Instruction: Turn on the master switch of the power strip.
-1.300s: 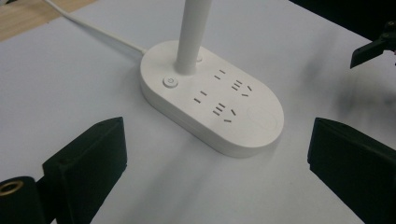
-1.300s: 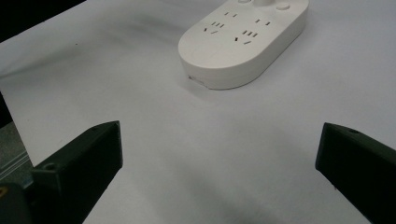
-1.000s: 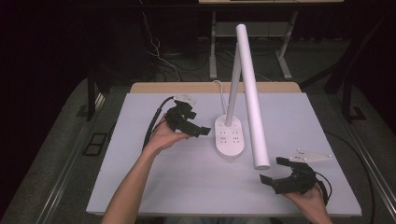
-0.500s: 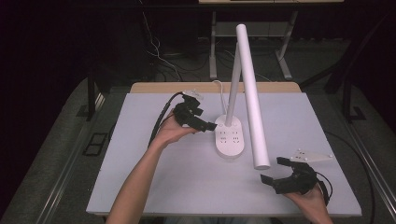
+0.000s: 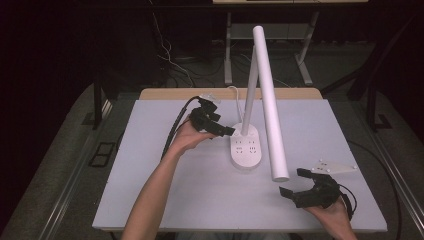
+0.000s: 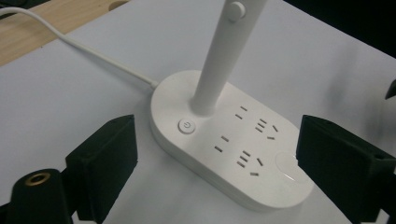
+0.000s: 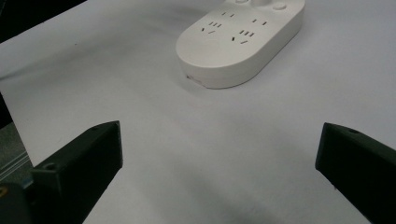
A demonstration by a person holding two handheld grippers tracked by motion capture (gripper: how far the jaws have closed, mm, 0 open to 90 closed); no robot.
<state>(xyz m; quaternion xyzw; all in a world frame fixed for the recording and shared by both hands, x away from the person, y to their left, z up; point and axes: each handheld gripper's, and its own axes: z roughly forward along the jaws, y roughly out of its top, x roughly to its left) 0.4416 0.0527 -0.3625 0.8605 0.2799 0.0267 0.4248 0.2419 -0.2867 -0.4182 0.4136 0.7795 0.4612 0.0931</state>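
Black two-jaw left gripper (image 5: 226, 131), held in the person's left hand (image 5: 189, 136), hovers at the left end of a white oval plastic lamp base with built-in power sockets (image 5: 246, 148), its jaws spread wide and just now narrowing slightly, with nothing pressed between them. From the left gripper view, the base (image 6: 233, 140) lies between and just beyond the two black jaws, its round power button (image 6: 186, 126) nearest the left jaw, and neither jaw touches it. Rows of socket slots mark the top of the base, and a white power cord (image 6: 84, 51) runs from its far end across the pale grey tabletop (image 5: 165, 190) toward the wooden edge behind.

A slim white upright stem (image 5: 249, 90) rises from the base near the button, and a long white tubular lamp head (image 5: 270, 100) slopes down from its top toward the near right side of the table, its lower end hanging above the surface.

Near the front right corner, the black right gripper (image 5: 295, 186) rests low in the person's right hand (image 5: 332, 215), jaws wide apart and empty, well apart from the base. Its own view shows bare tabletop between the jaws and the base (image 7: 240, 42) farther off.
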